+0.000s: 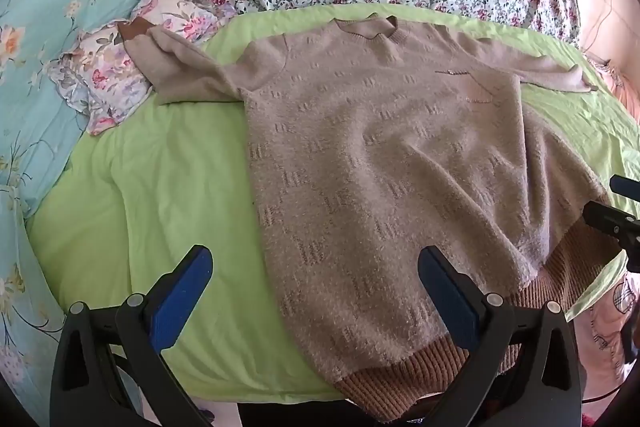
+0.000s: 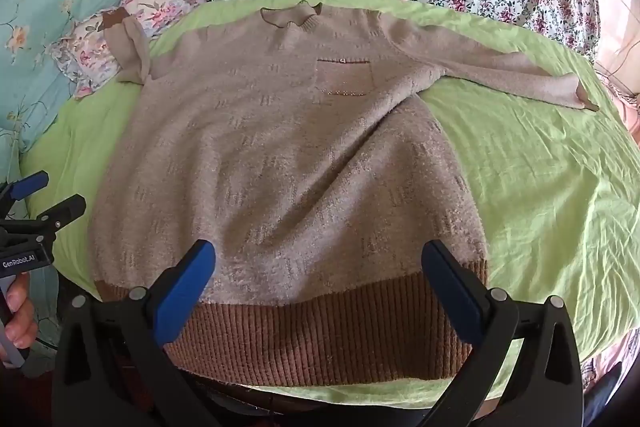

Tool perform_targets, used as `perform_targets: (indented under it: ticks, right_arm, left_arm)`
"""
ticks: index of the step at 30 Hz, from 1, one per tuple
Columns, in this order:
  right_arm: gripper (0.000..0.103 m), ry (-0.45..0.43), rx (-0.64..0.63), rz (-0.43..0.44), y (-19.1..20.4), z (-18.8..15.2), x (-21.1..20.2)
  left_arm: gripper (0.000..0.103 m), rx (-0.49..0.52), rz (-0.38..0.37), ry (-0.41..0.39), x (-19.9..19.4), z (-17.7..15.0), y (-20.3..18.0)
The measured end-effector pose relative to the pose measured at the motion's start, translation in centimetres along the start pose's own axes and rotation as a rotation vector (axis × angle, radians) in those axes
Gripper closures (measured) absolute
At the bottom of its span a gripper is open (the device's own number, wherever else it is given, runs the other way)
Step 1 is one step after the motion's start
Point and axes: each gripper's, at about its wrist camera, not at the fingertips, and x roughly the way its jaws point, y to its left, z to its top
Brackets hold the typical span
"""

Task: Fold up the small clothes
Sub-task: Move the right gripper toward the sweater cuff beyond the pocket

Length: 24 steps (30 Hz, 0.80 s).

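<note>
Hovering tongs [image 2: 316, 291] agape above spread sweater [image 2: 280, 155]

Fuzzy, nubbly knit on the beige sweater [image 2: 280, 163], its brown hem [image 2: 320, 339] ribbed; smooth, creased green cotton sheet [image 2: 540, 187] beneath; matt black plastic right claw [image 2: 320, 291] with blue pads [image 2: 182, 295].

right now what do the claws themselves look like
Both the left claw and right claw have black plastic arms with silver pivot bolts and flat blue finger pads. The left one's body carries white GenRobot.AI lettering.
</note>
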Motion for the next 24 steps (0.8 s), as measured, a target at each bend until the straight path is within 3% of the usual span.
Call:
perform_targets:
  ticks: [16, 24]
  right_arm:
    - [0.0, -0.002, 0.015, 0.04, -1.0, 0.8, 0.7]
    - [0.0, -0.049, 0.068, 0.102, -1.6, 1.9, 0.7]
  left_arm:
    - [0.0, 0.0, -0.014, -0.002, 1.1, 1.3, -0.8]
    - [0.0, -0.011, -0.016, -0.014, 1.5, 2.7, -1.0]
